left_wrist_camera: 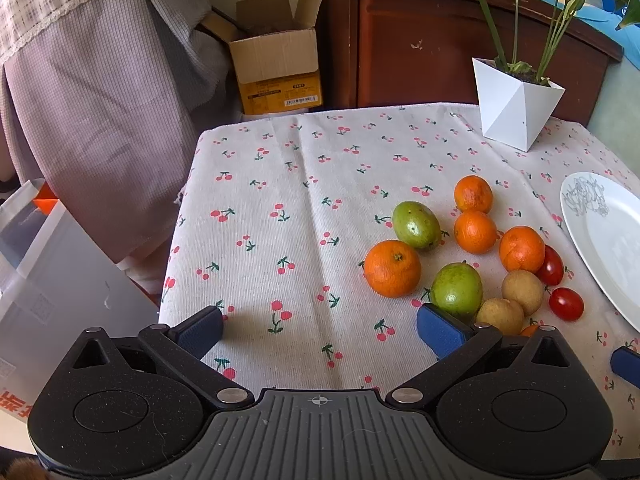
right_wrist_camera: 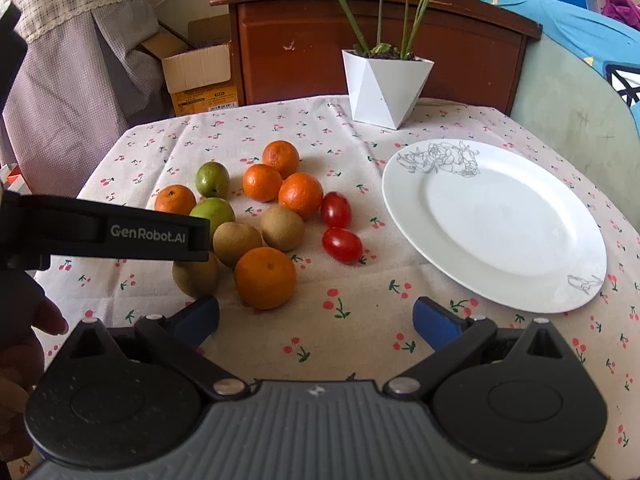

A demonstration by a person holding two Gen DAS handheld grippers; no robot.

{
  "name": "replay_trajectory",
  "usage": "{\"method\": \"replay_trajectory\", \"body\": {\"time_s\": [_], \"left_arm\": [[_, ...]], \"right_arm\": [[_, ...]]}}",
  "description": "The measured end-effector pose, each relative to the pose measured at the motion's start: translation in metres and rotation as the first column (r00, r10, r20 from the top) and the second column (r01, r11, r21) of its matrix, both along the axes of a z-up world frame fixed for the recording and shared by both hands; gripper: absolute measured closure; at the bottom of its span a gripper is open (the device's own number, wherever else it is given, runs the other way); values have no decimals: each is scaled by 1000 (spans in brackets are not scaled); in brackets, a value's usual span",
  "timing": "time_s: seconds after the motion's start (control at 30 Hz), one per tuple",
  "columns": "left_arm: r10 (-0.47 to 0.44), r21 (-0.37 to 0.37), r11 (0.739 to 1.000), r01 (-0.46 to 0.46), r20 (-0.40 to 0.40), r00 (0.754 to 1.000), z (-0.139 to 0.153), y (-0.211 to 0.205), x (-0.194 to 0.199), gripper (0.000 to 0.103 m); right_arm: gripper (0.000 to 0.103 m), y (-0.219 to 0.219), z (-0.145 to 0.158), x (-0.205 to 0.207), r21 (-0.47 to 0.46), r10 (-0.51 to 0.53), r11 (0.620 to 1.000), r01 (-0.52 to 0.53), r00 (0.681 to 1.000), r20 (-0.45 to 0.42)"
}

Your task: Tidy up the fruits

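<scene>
A pile of fruit lies on the cherry-print tablecloth: several oranges, two green fruits, brown kiwis and two cherry tomatoes. A white plate with nothing on it sits to the right of the pile. My right gripper is open above bare cloth, just in front of the nearest orange. My left gripper is open over the cloth, left of the pile; its right finger is close to a green fruit. In the right wrist view the left gripper's body hides part of the pile.
A white faceted pot with a green plant stands at the table's far edge. Behind it are a wooden cabinet and an open cardboard box. A clear plastic bin sits left of the table. A hand shows at lower left.
</scene>
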State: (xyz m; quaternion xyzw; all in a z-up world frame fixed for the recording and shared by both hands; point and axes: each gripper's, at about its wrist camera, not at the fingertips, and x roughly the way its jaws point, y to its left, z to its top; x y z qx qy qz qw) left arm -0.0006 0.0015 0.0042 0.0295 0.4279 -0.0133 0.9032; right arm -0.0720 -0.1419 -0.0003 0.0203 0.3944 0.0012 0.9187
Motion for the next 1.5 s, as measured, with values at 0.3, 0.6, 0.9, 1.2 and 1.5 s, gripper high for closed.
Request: {"method": "replay_trajectory", "body": {"time_s": [0.3,0.6,0.9,1.2,1.5], "left_arm": [[5,2,1000,-5,-16,1000,2,2,-2,0],[22,5,1000,-22,-16,1000,13,7,-5,0],[12,20,1000,-11,-42,999,22,7,-9,0],[14,6,1000,-13,-41,999,33,9,-17,0],[26,-14,1000,-26,-39,999,39,14,-24,0]], "right_arm": [[1,-12,11,9,15,-42,999,43,993,-107],[1,-23,29,14,40,-124,991,129,987,-107],[1,-25,37,20,51,-181,980,190,974,-138],[1,-30,40,23,16,-231,972,236,962,-146],[1,-30,45,22,3,-244,969,247,959,-147]]}}
